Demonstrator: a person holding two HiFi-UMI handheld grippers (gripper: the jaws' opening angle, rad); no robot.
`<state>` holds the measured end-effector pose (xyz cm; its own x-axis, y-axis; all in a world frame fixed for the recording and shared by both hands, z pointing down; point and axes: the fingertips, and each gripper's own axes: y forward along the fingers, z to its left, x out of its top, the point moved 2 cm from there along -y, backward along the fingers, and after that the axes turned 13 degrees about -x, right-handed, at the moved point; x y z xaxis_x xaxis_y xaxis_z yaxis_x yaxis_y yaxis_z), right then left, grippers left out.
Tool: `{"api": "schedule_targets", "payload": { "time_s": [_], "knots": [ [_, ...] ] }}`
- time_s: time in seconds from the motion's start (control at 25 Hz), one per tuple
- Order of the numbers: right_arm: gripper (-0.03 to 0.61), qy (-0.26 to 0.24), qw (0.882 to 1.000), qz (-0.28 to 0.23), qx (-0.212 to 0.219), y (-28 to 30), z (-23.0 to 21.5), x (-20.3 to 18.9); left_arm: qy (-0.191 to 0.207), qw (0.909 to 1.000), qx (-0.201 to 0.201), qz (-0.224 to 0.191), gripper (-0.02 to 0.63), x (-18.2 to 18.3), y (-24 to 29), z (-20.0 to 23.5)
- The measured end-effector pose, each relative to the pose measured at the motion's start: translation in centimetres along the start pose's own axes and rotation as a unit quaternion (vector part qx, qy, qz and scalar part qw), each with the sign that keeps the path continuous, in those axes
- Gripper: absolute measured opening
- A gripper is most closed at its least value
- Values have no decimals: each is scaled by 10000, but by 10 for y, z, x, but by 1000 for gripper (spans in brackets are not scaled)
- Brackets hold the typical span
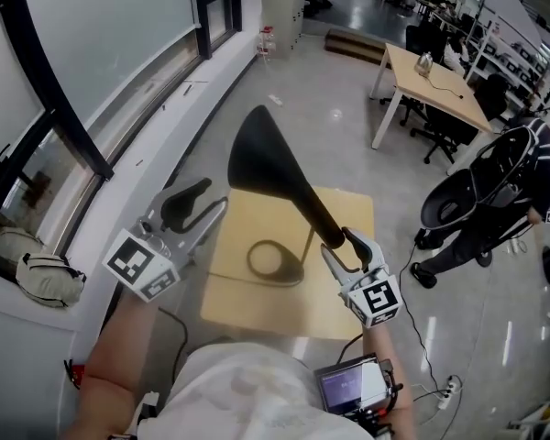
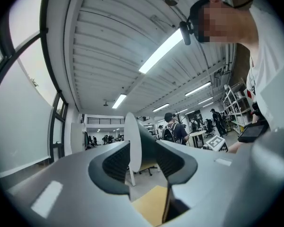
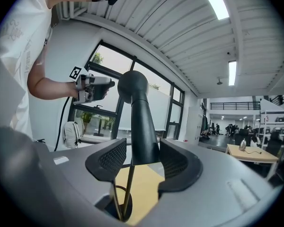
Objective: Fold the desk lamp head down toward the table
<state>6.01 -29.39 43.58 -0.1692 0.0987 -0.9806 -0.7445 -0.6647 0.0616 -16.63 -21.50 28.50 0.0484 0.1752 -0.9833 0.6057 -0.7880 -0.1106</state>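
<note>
We note small wooden table (image 1: 257, 312) on glossy floor (image 1: 330, 136), window wall (image 1: 92, 53) alongside. Lamp head (image 1: 261, 159) raised over table; right gripper (image 1: 341, 246) jaws apart astride neck (image 1: 316, 211); left gripper (image 1: 204, 207) gaping, empty. Thin stem (image 3: 128, 188) hard to make out.

Open-plan office or lab, desks (image 1: 435, 85), office chairs (image 1: 435, 140), strip ceiling lights (image 2: 163, 51) (large windows (image 1: 92, 35) alongside)
</note>
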Motion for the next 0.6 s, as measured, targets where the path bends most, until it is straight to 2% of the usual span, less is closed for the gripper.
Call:
{"api": "schedule_targets", "payload": {
  "time_s": [0.12,0.28,0.6],
  "knots": [
    [235,-221,9996,152,-97,2,0,-5,218,9997,-69,-106,193,20,12,10],
    [225,-489,9981,277,-250,6,0,-8,440,9984,-236,-256,206,42,30,17],
    [213,-1196,9895,538,-607,9,6,-11,499,9961,-512,-518,207,63,58,24]
  ]
}}
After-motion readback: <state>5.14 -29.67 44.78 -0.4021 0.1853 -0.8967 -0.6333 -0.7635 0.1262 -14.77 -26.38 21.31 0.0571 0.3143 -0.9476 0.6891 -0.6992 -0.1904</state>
